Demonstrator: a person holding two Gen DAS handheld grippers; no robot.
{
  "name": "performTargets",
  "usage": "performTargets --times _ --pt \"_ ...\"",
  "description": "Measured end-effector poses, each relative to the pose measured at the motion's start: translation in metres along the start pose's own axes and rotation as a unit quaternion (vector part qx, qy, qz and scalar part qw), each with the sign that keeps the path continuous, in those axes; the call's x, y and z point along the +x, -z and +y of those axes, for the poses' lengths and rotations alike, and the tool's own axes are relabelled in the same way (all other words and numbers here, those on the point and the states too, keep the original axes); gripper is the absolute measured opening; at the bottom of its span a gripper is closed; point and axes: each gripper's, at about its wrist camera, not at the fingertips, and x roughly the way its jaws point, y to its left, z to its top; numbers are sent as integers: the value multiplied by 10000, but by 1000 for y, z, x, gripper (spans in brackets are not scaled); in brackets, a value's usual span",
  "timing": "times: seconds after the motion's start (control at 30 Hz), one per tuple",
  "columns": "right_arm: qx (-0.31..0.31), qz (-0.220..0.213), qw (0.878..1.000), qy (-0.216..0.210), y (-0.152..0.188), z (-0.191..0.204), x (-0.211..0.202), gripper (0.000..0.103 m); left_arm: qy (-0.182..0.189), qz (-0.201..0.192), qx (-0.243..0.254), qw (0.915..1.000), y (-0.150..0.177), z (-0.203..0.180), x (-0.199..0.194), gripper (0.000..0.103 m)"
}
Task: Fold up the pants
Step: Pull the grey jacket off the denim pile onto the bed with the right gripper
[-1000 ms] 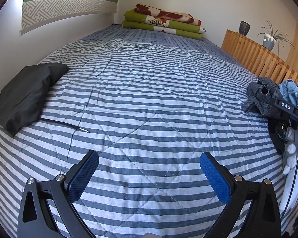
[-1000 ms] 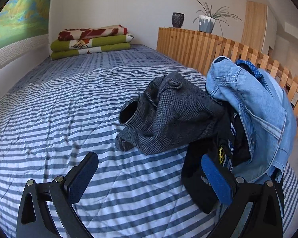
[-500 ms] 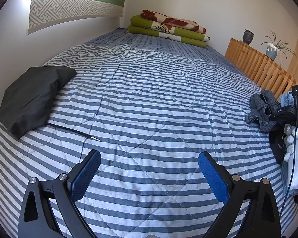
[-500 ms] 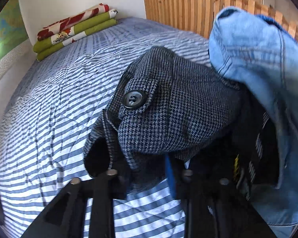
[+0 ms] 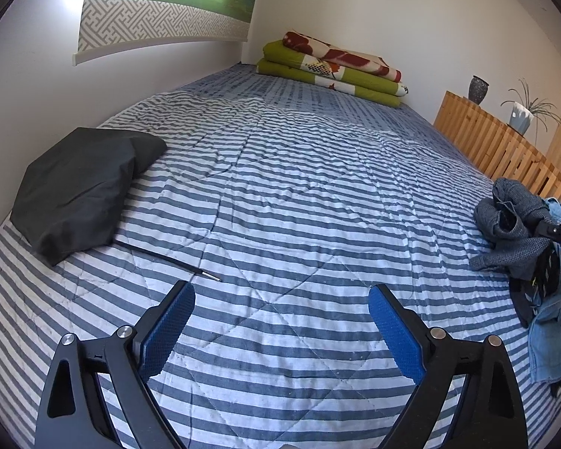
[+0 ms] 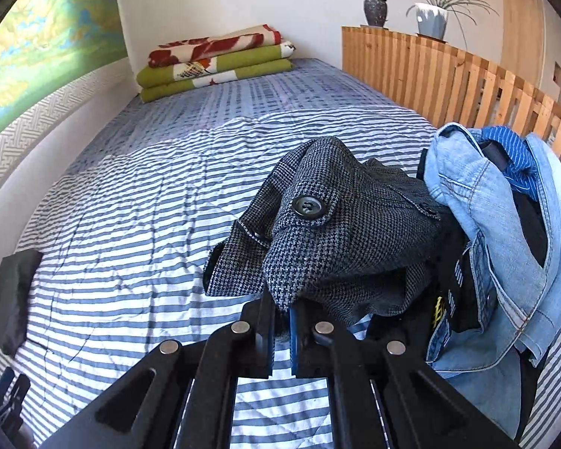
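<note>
Grey houndstooth pants [image 6: 340,232] with a dark button sit crumpled on top of a clothes pile at the bed's right edge. My right gripper [image 6: 282,314] is shut on their near edge and lifts them slightly. In the left wrist view the same pants [image 5: 512,224] show far right, with part of the right gripper [image 5: 559,229] against them. My left gripper [image 5: 280,318] hovers open over the striped quilt [image 5: 299,194], holding nothing.
A light denim garment [image 6: 505,247] and dark clothes lie under and beside the pants. A folded black garment [image 5: 82,187] with a loose drawstring [image 5: 168,260] lies at the left. Folded green and red blankets [image 5: 333,69] rest at the head. A wooden slatted rail [image 6: 448,78] borders the right side.
My right gripper went from open to shut on the pants' edge and has raised them off the pile. The left gripper shifted its view slightly and stayed open.
</note>
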Motion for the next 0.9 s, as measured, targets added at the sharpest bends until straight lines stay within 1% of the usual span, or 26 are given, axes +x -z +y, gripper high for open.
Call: performTargets --times 0.07,0.17,0.23,0.3,0.33,0.4,0.43,0.5,0.57,0.67,0.73,0.77,0.8,0.83,0.87,0.9 --pt "-147 -22 9995 -266 4 17 -11 5 -5 -19 -43 10000 -2 4 -1 96" --pt "-268 -15 9957 -889 9 48 -35 5 -21 -67 -132 9999 -6 13 -4 96" --pt "-680 -179 9901 -1211 12 84 -59 5 -83 -123 -207 9997 -10 22 -7 96" --pt "-1089 -329 9821 -1504 17 119 -84 5 -151 -184 -324 9992 -14 36 -11 96" --pt "-1186 -302 9772 -1735 20 133 -93 5 -187 -213 -414 9987 -16 45 -13 96" --pt "-1286 -54 9663 -2228 29 156 -105 5 -229 -258 -614 9975 -19 65 -18 96" --pt "-1364 33 9609 -2408 36 165 -110 5 -243 -279 -712 9968 -19 75 -20 96" --pt "-1574 102 9519 -2628 51 180 -124 5 -267 -286 -818 9959 -20 93 -22 96" --pt "-1595 250 9441 -2876 62 187 -133 5 -380 -275 -837 9954 -18 107 -24 96" --pt "-1665 376 9347 -3117 71 189 -151 5 -478 -255 -837 9950 -15 119 -26 96" --pt "-1665 443 9316 -3201 77 182 -157 5 -452 -229 -890 9947 -13 124 -26 96" --pt "-1636 572 9313 -3204 82 177 -155 9 -409 -200 -894 9950 -12 123 -25 96" --pt "-1581 799 9311 -3189 89 171 -149 11 -357 -165 -871 9954 -12 122 -25 96" --pt "-1481 1020 9328 -3123 94 163 -141 15 -319 -141 -834 9959 -11 118 -24 96" --pt "-1338 1171 9377 -2984 100 152 -132 22 -283 -118 -788 9964 -10 113 -24 96" --pt "-1198 1273 9438 -2806 107 140 -126 26 -228 -88 -739 9970 -9 109 -23 96"
